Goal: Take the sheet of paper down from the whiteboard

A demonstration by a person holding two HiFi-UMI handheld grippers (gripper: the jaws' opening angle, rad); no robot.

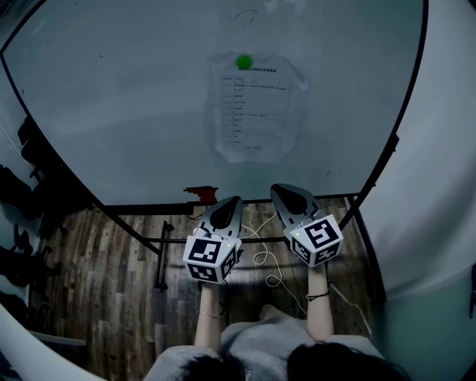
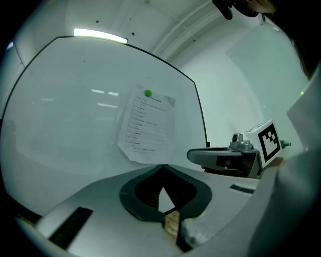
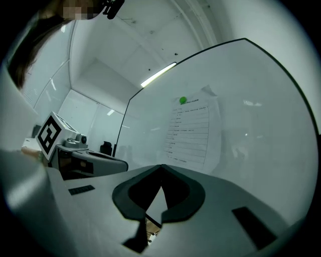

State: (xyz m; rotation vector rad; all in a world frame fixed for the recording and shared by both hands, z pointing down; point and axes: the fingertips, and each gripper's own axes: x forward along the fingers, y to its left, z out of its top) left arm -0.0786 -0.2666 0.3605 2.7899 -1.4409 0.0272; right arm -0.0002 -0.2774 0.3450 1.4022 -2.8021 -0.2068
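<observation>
1. Wood-plank floor (image 1: pixel 104 260) runs under a big whiteboard (image 1: pixel 134 111) on a dark frame. You're standing right in front of it, with both tools pointed at the board.
2. The sheet of paper (image 1: pixel 256 111) hangs on the board, pinned near its top edge by a round green magnet (image 1: pixel 244 62). It sits above both gripper tips and well apart from them.
3. Your left gripper (image 1: pixel 235 201) has its jaws pressed together with nothing between them, and it's the same for your right gripper (image 1: pixel 277 189). Each gripper view shows its tips meeting in a point, with just the board behind them.
4. Only the head view shows a small red thing (image 1: pixel 201 193) at the board's bottom edge and a white cable (image 1: pixel 268 260) looping across the floor.
5. Only the gripper views show a ceiling strip light (image 2: pixel 100 36). Each one also shows the other gripper from the side, including its marker cube (image 2: pixel 268 140).
6. For writing, the paper has a heading and rows of printed lines, but they're too small to read. A faint scribble (image 1: pixel 242 15) near the top of the board isn't readable either.
</observation>
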